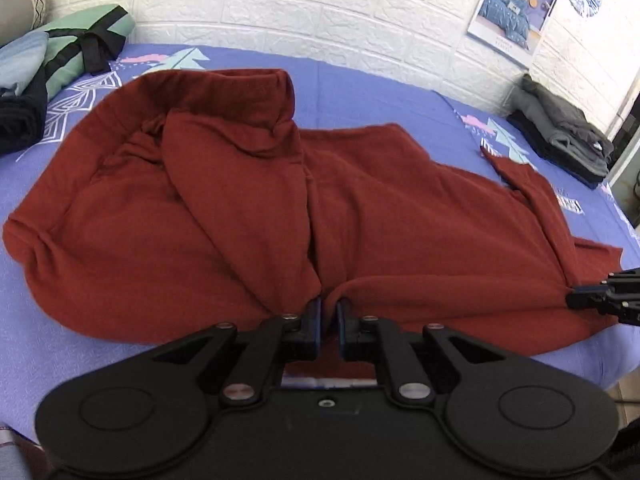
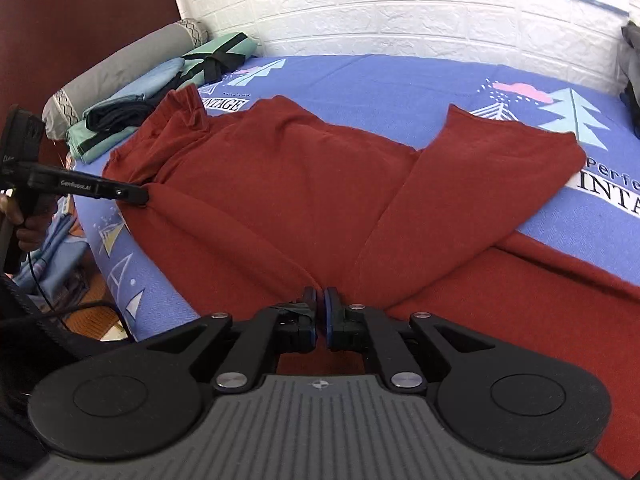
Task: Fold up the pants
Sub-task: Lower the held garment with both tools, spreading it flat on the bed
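Note:
Dark red pants [image 1: 248, 208] lie rumpled across the blue patterned bedsheet [image 1: 360, 84], partly folded over themselves. My left gripper [image 1: 329, 306] is shut on a fold of the pants at their near edge. My right gripper [image 2: 320, 296] is shut on the pants' fabric [image 2: 304, 184] near the bed's front edge. The right gripper also shows at the right edge of the left wrist view [image 1: 572, 300], pinching the cloth. The left gripper shows at the left of the right wrist view [image 2: 145, 197], pinching the cloth near the gathered waistband [image 2: 182, 110]. One pant leg [image 2: 500, 168] is spread toward the right.
Folded green, blue and black clothes [image 1: 60, 60] are stacked at the bed's far left, by a grey bolster [image 2: 120, 64]. A pile of dark grey clothes [image 1: 560, 132] sits at the far right. A white brick-pattern wall [image 1: 320, 8] runs behind the bed. The floor [image 2: 92, 312] lies left.

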The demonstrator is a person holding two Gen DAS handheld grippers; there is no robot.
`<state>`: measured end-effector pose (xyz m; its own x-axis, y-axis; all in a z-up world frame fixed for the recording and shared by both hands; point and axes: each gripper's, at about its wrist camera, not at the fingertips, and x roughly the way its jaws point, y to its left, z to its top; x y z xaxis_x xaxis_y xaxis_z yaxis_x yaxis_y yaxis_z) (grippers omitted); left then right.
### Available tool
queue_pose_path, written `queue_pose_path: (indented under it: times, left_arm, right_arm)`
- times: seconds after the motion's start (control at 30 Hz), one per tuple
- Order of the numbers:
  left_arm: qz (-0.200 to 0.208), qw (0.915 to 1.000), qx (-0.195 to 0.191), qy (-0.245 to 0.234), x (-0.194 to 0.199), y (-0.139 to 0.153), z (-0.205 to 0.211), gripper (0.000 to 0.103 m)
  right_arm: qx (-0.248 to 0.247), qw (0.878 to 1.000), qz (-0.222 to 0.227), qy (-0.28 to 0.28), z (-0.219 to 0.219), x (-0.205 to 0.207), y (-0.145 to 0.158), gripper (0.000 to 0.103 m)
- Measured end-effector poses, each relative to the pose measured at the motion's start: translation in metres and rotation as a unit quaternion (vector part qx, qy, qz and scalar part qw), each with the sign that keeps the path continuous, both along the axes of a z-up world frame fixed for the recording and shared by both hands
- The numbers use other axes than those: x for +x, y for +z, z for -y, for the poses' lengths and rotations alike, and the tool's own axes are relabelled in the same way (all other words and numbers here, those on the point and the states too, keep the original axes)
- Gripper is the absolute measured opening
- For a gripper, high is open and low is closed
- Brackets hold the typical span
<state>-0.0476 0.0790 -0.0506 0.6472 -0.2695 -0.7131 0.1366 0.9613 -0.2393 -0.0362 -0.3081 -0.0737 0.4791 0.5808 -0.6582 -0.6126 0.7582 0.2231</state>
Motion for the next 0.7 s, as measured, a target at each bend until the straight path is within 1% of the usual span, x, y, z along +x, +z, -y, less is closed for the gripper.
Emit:
queue_pose_path:
  times: [0.03, 0.07, 0.1, 0.13, 0.2, 0.27, 0.33, 0.37, 0.4, 0.43, 0.47, 0.53, 0.6, 0.67, 0.7]
  left_arm:
    - [0.0, 1.0, -0.001, -0.005, -0.001, 0.004, -0.001, 0.022]
    - [0.004, 0.9999, 0.001, -0.011, -0.002, 0.009, -0.003, 0.06]
    - [0.013, 0.9998, 0.006, -0.013, -0.005, 0.015, -0.005, 0.078]
    - [0.027, 0.9994, 0.017, -0.011, -0.007, 0.024, -0.007, 0.103]
    - [0.061, 0.9971, 0.045, -0.003, -0.012, 0.039, -0.008, 0.103]
    - [0.082, 0.995, 0.055, 0.007, -0.01, 0.05, -0.01, 0.103]
    - [0.085, 0.9943, 0.06, 0.02, 0.0, 0.054, -0.012, 0.103]
    - [0.086, 0.9937, 0.065, 0.03, 0.006, 0.055, -0.011, 0.103]
    - [0.084, 0.993, 0.068, 0.047, 0.013, 0.054, -0.009, 0.103]
    - [0.079, 0.9923, 0.067, 0.068, 0.021, 0.053, -0.009, 0.103]
    - [0.07, 0.9916, 0.064, 0.088, 0.03, 0.051, -0.009, 0.103]
    - [0.055, 0.9899, 0.049, 0.121, 0.045, 0.047, -0.009, 0.103]
    - [0.046, 0.9863, 0.031, 0.156, 0.059, 0.044, -0.01, 0.103]
    - [0.036, 0.981, 0.025, 0.189, 0.069, 0.043, -0.009, 0.103]
    - [0.034, 0.9793, 0.025, 0.198, 0.074, 0.042, -0.007, 0.103]
  right_arm:
    - [-0.002, 1.0, 0.0, 0.006, 0.001, 0.001, 0.006, 0.031]
    - [-0.003, 1.0, 0.012, 0.005, 0.004, -0.001, 0.013, 0.034]
    - [-0.002, 1.0, 0.029, 0.003, 0.008, -0.001, 0.021, 0.044]
    - [-0.003, 0.999, 0.046, -0.006, 0.012, 0.0, 0.028, 0.06]
    - [0.001, 0.996, 0.078, -0.031, 0.019, 0.003, 0.04, 0.073]
    - [0.003, 0.994, 0.095, -0.062, 0.026, 0.015, 0.046, 0.073]
    - [-0.009, 0.988, 0.108, -0.106, 0.024, 0.033, 0.048, 0.074]
    - [-0.019, 0.985, 0.117, -0.128, 0.024, 0.043, 0.048, 0.075]
    - [-0.03, 0.981, 0.121, -0.147, 0.024, 0.055, 0.047, 0.08]
    - [-0.039, 0.979, 0.118, -0.163, 0.02, 0.066, 0.045, 0.087]
    - [-0.046, 0.977, 0.113, -0.177, 0.013, 0.078, 0.043, 0.09]
    - [-0.05, 0.973, 0.103, -0.2, 0.002, 0.1, 0.036, 0.091]
    - [-0.048, 0.972, 0.08, -0.214, -0.009, 0.121, 0.03, 0.093]
    - [-0.05, 0.971, 0.058, -0.228, -0.019, 0.137, 0.022, 0.093]
    - [-0.052, 0.97, 0.053, -0.234, -0.024, 0.144, 0.02, 0.093]
